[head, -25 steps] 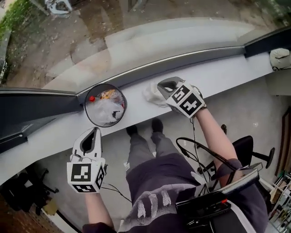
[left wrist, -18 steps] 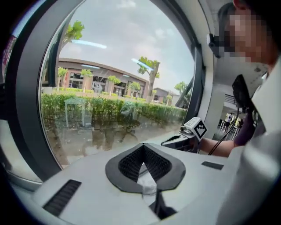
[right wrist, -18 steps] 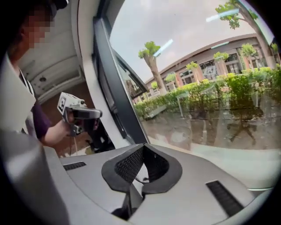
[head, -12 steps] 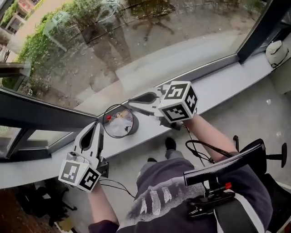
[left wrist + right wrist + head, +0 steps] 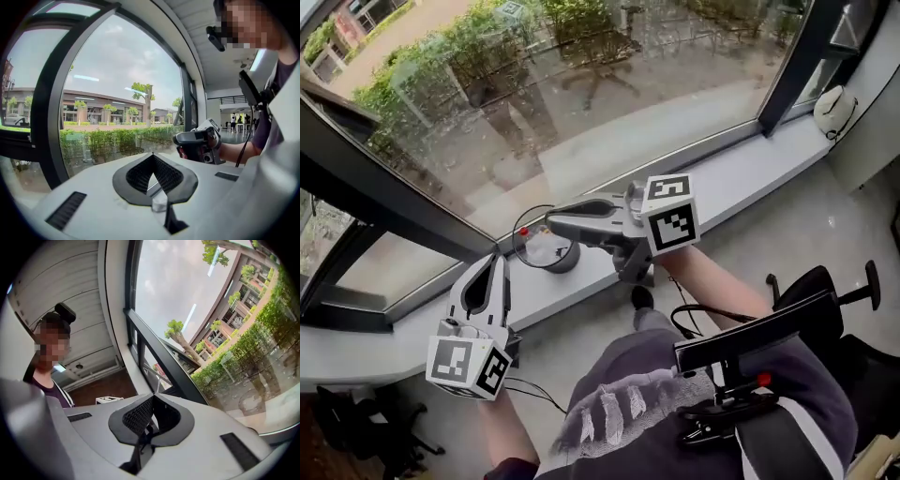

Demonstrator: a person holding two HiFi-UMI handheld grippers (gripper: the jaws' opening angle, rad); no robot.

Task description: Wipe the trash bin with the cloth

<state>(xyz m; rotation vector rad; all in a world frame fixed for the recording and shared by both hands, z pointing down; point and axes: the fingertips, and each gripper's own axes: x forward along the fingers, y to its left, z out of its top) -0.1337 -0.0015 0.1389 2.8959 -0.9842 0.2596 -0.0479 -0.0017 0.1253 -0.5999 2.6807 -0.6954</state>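
Left gripper point(image 5: 499, 259): jaws pressed together, nothing between the pads, tips aimed toward the window sill point(image 5: 741, 173). Right gripper point(image 5: 549, 221): jaws likewise pressed together and empty, lying roughly level with its tips pointing toward the left gripper's side, marker cube at its rear. Trash bin point(image 5: 566, 259): round, dark-walled, upright on the sill, pale crumpled litter point(image 5: 542, 251) inside. It stands just ahead of the left gripper's tips and a little toward the right gripper. In the head view the right gripper's tips overlap the bin's upper rim. Cannot tell contact from that view. The right gripper's own view faces the dark window frame point(image 5: 159, 357) and the greenery outside. The left gripper's own view looks out through the glass, with the right gripper off to its right.
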